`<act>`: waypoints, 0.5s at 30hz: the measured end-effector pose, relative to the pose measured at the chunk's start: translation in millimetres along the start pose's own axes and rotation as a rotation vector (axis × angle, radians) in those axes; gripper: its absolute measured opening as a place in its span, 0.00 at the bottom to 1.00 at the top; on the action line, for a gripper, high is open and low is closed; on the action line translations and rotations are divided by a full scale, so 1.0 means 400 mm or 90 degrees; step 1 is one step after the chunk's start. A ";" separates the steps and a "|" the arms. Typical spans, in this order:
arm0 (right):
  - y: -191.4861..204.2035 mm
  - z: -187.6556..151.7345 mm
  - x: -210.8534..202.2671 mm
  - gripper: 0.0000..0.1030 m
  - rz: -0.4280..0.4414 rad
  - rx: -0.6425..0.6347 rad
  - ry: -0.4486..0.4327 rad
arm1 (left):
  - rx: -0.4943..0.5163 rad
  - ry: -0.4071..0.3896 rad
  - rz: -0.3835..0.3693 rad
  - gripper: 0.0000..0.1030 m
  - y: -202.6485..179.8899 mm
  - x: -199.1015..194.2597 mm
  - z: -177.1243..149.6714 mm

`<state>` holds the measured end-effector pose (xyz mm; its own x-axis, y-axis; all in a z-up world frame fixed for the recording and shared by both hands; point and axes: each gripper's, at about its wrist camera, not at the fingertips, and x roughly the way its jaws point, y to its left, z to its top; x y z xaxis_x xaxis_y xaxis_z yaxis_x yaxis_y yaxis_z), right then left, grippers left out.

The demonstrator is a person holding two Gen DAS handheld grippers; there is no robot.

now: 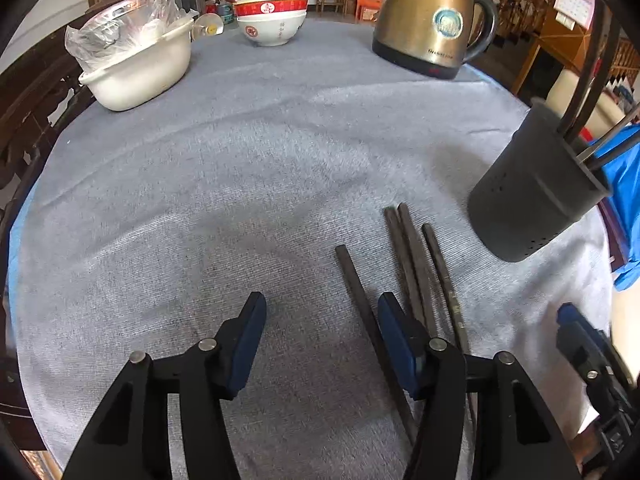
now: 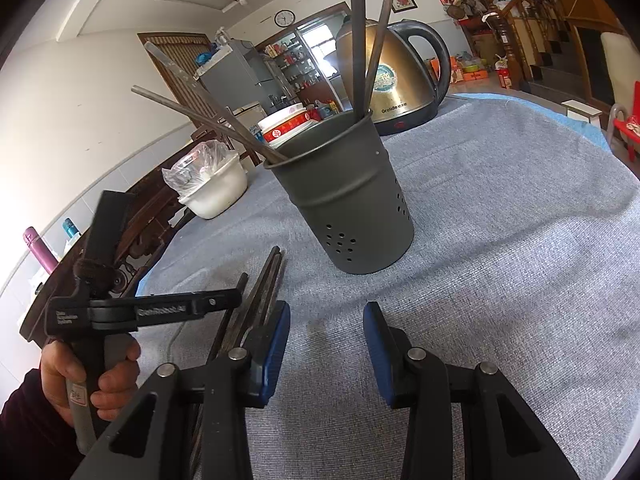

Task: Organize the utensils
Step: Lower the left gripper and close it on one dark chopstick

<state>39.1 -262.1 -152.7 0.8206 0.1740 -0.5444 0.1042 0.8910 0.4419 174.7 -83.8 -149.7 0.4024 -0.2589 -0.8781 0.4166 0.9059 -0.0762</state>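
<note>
Several dark chopsticks (image 1: 416, 264) lie loose on the grey cloth (image 1: 200, 200); in the right wrist view the same chopsticks (image 2: 266, 284) run under my left finger. My left gripper (image 1: 322, 312) hovers open over them. One chopstick (image 1: 356, 288) lies between its fingers, close to the right pad and not pinched. A dark grey perforated holder (image 1: 528, 200) stands upright to the right with several chopsticks in it. My right gripper (image 2: 326, 328) is open and holds nothing, a short way in front of the holder (image 2: 344, 208).
A brass kettle (image 1: 428, 20), stacked bowls (image 1: 272, 12) and a white tub with a plastic bag (image 1: 136, 68) stand along the far edge. A hand (image 2: 92, 376) holds the left gripper's handle. Carved wooden chairs (image 1: 24, 120) flank the table's left.
</note>
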 end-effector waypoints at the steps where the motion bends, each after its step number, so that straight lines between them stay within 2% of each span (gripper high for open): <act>1: 0.000 0.000 0.001 0.40 0.000 0.000 0.000 | 0.000 -0.005 -0.003 0.58 0.001 -0.006 0.001; 5: 0.000 0.000 0.002 0.40 0.000 0.000 0.001 | 0.003 -0.004 -0.018 0.51 -0.001 -0.014 0.012; 12: 0.000 0.000 0.003 0.40 -0.001 0.001 0.002 | -0.018 0.030 -0.040 0.38 0.003 0.020 0.021; 15: 0.000 0.000 0.003 0.40 -0.001 0.002 0.002 | -0.017 0.031 -0.043 0.30 -0.003 0.022 0.024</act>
<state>40.0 -261.9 -153.5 0.8187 0.1743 -0.5472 0.1066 0.8902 0.4430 185.5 -90.4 -152.8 0.3338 -0.3035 -0.8925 0.4189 0.8959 -0.1480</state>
